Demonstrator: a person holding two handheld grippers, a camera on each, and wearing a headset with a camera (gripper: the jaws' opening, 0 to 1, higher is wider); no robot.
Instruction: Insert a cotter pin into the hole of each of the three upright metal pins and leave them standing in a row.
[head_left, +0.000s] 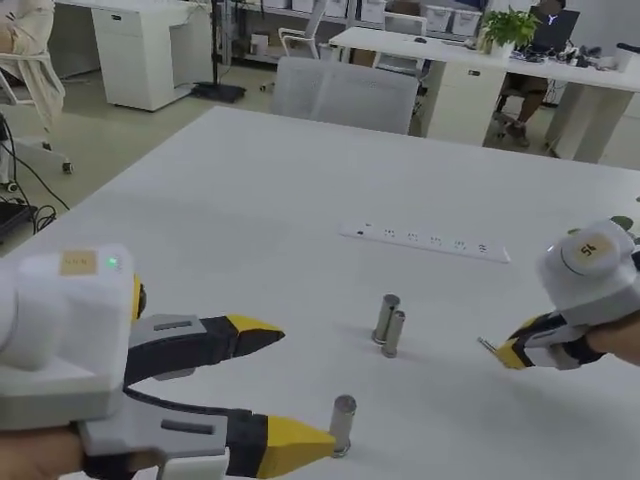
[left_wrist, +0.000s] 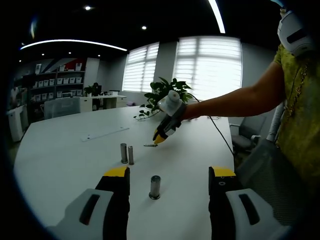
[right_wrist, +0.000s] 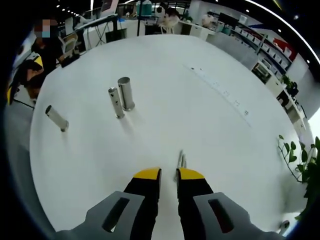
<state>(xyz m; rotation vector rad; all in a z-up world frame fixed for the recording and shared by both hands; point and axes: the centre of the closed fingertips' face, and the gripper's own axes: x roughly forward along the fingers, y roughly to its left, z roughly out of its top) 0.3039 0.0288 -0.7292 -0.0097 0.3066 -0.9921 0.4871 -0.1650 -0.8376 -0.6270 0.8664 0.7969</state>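
Right gripper (head_left: 510, 353), centre right, clamps cotter pin (head_left: 487, 345), its axis pointing left at 2 upright pins (head_left: 388, 320) mid-frame. Left gripper (head_left: 305, 388) agape, lower left, 3rd pin (head_left: 343, 422) beside its tip.

Soft ceiling light, faint shadows, glaring window blinds (left_wrist: 210, 67), fisheye warp at edges, perhaps slight blur.

Left gripper (left_wrist: 169, 172) jaws wide apart, one metal pin (left_wrist: 155, 187) upright between them. Two pins (left_wrist: 124, 153) stand close together beyond. Right gripper (left_wrist: 159, 139) pinches cotter pin (left_wrist: 149, 145) near them.
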